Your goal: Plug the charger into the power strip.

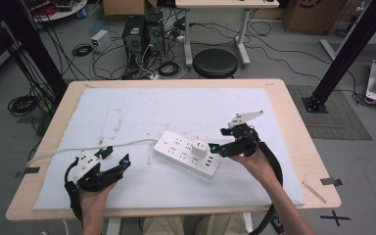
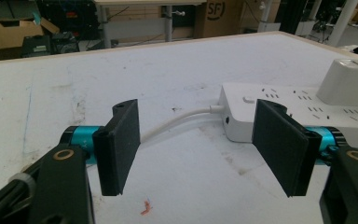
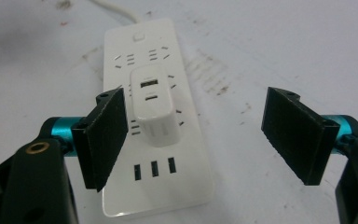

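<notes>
A white power strip (image 1: 188,152) lies on the bench (image 1: 293,147), on a white mat (image 1: 127,117). A white charger block (image 1: 199,148) is plugged into the middle of it and stands up. The strip's long side runs from upper left to lower right in the high view, and its cord (image 1: 103,147) goes off to the left.

The right gripper (image 1: 214,147) is much nearer. Its jaws are wide open and hold nothing. The charger sits just ahead of them, close to the left jaw in the right gripper view.

The left gripper (image 1: 118,159) waits well apart, near the cord. Its jaws are about half open and empty.
</notes>
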Tool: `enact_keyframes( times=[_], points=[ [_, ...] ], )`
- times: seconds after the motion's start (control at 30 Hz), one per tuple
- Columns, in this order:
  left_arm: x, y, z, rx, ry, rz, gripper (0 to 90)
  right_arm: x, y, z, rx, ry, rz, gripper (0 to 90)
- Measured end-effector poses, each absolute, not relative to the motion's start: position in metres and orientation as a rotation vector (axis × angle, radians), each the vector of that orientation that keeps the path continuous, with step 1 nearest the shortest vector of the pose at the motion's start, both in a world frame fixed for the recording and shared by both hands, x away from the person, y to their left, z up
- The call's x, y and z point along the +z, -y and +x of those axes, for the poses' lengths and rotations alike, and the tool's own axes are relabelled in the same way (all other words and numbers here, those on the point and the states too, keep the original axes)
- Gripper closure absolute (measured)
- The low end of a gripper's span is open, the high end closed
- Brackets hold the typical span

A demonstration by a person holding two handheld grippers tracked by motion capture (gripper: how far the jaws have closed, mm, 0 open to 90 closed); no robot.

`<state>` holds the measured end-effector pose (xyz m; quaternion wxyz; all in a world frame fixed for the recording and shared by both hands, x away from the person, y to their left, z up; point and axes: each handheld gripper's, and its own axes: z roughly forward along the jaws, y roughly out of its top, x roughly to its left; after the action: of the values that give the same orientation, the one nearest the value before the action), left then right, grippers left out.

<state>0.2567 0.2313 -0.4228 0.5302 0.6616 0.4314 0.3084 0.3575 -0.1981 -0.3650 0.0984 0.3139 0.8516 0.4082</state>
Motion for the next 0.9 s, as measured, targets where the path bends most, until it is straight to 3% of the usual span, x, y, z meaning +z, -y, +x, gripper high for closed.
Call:
enact_keyframes(
  times=[0.3, 0.57, 0.9],
  points=[
    [-0.423, -0.230, 0.258, 0.732, -1.027, 1.586, 30.1, -0.367, 0.234, 0.333, 1.358, -2.240, 1.025, 21.8],
    [-0.421, -0.232, 0.261, 0.743, -1.035, 1.589, 21.8, -0.383, 0.269, 0.309, 1.421, -2.064, 1.139, 21.8],
    [-0.419, -0.229, 0.265, 0.750, -1.010, 1.620, 21.6, -0.397, 0.285, 0.290, 1.420, -2.027, 1.125, 21.6]
  ],
)
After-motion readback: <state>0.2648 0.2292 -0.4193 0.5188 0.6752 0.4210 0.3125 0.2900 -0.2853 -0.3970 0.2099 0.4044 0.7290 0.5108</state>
